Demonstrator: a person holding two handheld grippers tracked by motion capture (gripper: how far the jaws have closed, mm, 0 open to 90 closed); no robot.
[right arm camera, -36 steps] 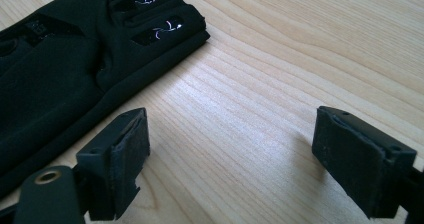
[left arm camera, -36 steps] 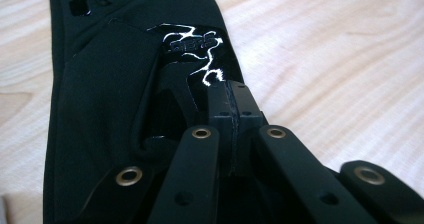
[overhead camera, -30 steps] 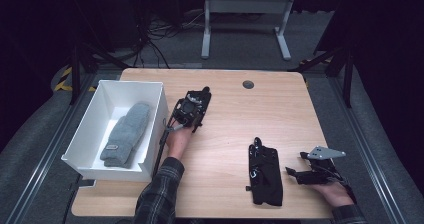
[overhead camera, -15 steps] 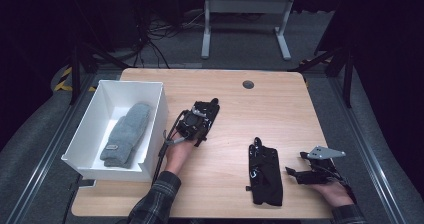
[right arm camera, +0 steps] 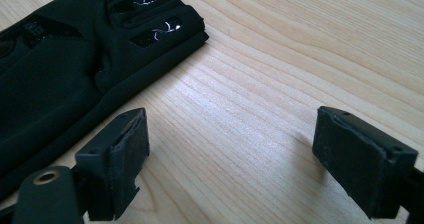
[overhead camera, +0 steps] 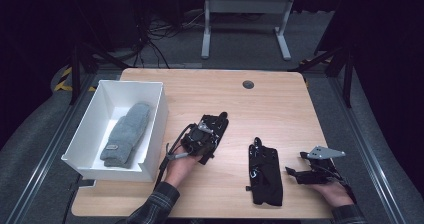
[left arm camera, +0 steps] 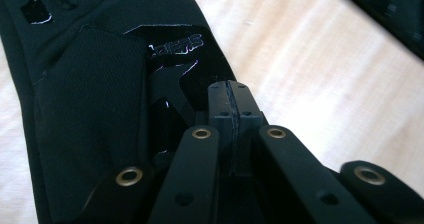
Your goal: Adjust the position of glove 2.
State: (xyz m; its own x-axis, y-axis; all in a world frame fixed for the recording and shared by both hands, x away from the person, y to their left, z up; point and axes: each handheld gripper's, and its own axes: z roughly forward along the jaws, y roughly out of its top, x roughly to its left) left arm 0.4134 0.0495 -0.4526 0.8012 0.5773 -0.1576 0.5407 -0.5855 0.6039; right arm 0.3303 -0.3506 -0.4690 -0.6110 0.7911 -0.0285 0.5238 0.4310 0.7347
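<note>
1. The black glove (left arm camera: 90,109) is at the tips of the left gripper (left arm camera: 228,91), in the middle of the high view, a little left of centre and above the table (overhead camera: 280,109).
2. The jaws of this gripper are pressed together, and the cloth at the glove's edge seems pinched between them, though the bite looks very thin.
3. I judge that the step in hand is to carry this glove. To do it well, keep the squeeze firm and move slowly, because such a thin bite can slip.
4. Lift high enough that the hanging part does not drag on the wood.
5. A second black glove (overhead camera: 265,176) lies flat at the lower right of the high view.
6. The right gripper (overhead camera: 290,171) rests just beside it with its jaws wide apart and nothing between them.
7. A white box (overhead camera: 150,149) stands at the left with a grey glove (overhead camera: 125,134) inside.
</note>
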